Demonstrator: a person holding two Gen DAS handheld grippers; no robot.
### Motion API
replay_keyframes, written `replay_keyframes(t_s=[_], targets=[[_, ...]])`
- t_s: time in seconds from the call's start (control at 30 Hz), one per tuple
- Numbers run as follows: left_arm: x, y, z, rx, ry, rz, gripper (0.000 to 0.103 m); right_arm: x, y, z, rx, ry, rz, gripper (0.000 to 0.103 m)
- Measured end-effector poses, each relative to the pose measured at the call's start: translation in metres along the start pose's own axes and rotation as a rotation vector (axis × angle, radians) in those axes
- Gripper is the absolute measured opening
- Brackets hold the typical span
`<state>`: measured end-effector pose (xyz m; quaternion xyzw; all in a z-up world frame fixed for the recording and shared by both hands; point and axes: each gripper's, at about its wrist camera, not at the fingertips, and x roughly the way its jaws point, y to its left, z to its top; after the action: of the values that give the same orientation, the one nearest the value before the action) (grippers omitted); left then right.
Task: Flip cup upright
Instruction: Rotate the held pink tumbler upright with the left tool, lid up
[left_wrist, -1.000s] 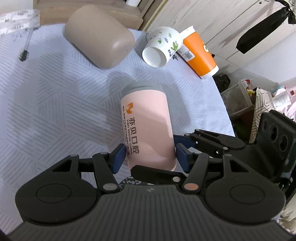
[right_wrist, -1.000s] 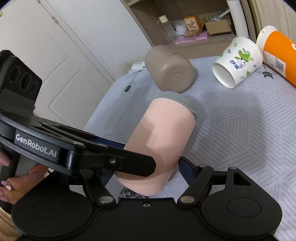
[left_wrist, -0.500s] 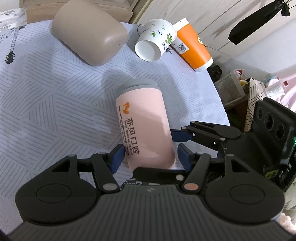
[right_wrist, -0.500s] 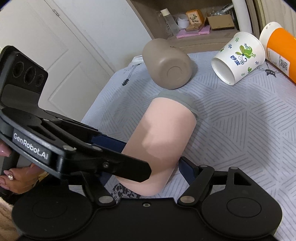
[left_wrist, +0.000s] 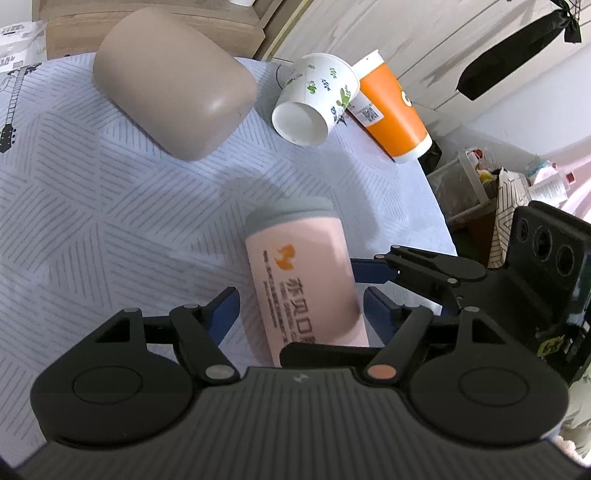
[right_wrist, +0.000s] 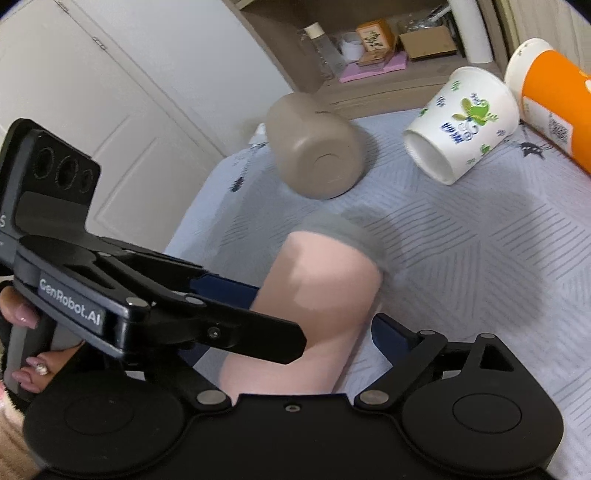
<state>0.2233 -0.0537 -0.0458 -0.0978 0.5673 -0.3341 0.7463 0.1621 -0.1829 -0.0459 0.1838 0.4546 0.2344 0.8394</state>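
A pink cup (left_wrist: 303, 280) with a grey band at its far end and orange and dark lettering stands between both grippers, leaning, grey end on the cloth. It also shows in the right wrist view (right_wrist: 317, 306). My left gripper (left_wrist: 299, 306) has its blue pads to either side of the cup with gaps showing. My right gripper (right_wrist: 295, 332) closes on the cup from the other side; its far pad (left_wrist: 369, 271) presses the cup's right side.
A beige cup (left_wrist: 173, 81) lies on its side at the back left. A white leaf-print paper cup (left_wrist: 314, 99) and an orange paper cup (left_wrist: 395, 107) lie at the back right. The table's right edge (left_wrist: 439, 214) drops to floor clutter. A shelf (right_wrist: 388, 48) stands behind.
The pink cup has tilted more upright and shifted right between the grippers. Both grippers moved with it, and the far cups now sit lower in view.
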Motion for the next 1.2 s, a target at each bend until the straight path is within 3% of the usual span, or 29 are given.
replay_keyframes(t_s=[0.23, 0.3, 0.37, 0.6, 0.97, 1.2], targets=[[0.0, -0.001, 0.0, 0.023, -0.033, -0.012, 0.072, -0.008, -0.006, 0.001, 0.007, 0.01, -0.011, 0.094], [0.0, -0.003, -0.001, 0.029, -0.034, -0.015, 0.069, -0.006, -0.007, 0.003, 0.009, 0.016, -0.014, 0.083], [0.001, -0.006, -0.001, 0.043, -0.037, -0.015, 0.064, -0.007, -0.01, 0.002, 0.037, 0.025, 0.012, 0.079], [-0.002, -0.012, -0.006, 0.088, -0.06, -0.015, 0.061, -0.008, -0.003, -0.001, 0.027, 0.001, -0.016, 0.079], [-0.026, -0.05, -0.05, 0.283, -0.172, 0.073, 0.059, -0.029, 0.04, -0.037, -0.271, -0.111, -0.104, 0.078], [-0.037, -0.066, -0.084, 0.346, -0.239, 0.108, 0.058, -0.042, 0.062, -0.064, -0.435, -0.184, -0.165, 0.077]])
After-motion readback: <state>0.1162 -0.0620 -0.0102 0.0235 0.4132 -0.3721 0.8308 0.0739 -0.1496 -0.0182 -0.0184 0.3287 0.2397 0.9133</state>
